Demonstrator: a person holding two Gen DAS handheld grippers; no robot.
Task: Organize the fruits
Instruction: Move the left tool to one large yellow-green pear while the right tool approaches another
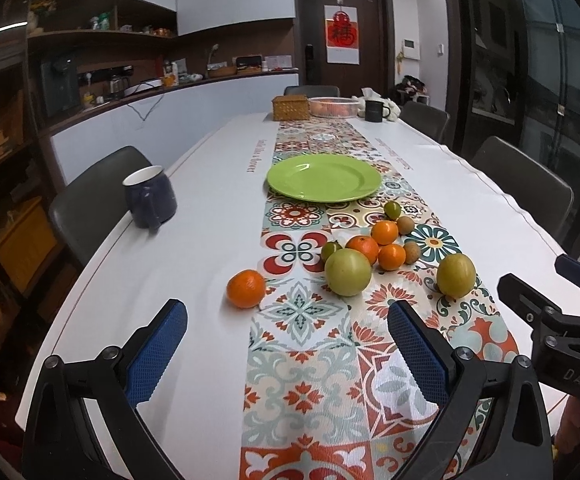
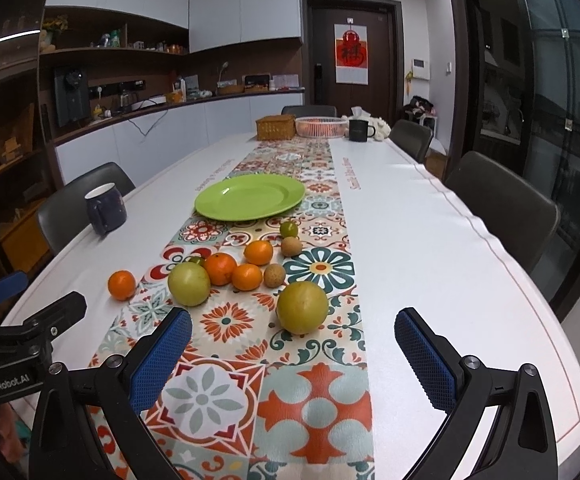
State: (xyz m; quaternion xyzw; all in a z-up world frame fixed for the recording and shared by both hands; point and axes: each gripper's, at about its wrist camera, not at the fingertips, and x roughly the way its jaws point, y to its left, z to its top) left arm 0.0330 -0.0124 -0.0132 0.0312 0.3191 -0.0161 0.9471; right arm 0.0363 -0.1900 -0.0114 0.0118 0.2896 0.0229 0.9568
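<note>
An empty green plate [image 1: 323, 177] [image 2: 250, 197] lies on the patterned runner. Nearer me lie loose fruits: two large yellow-green ones [image 1: 347, 272] [image 1: 455, 276] [image 2: 189, 283] [image 2: 301, 307], several oranges, one apart at the left [image 1: 246, 288] [image 2: 122, 285], two small green citrus [image 1: 392, 210] [image 2: 289, 229] and two small brown fruits [image 1: 411, 252] [image 2: 275, 275]. My left gripper [image 1: 288, 320] hovers open and empty in front of the fruits. My right gripper [image 2: 293, 330] is open too, the nearest yellow-green fruit just ahead of its fingers.
A dark blue mug [image 1: 150, 196] [image 2: 105, 208] stands near the table's left edge. At the far end are a wicker box [image 1: 290, 107], a basket of fruit [image 1: 333, 106] and a black mug [image 1: 374, 110]. Grey chairs [image 2: 501, 204] line both sides.
</note>
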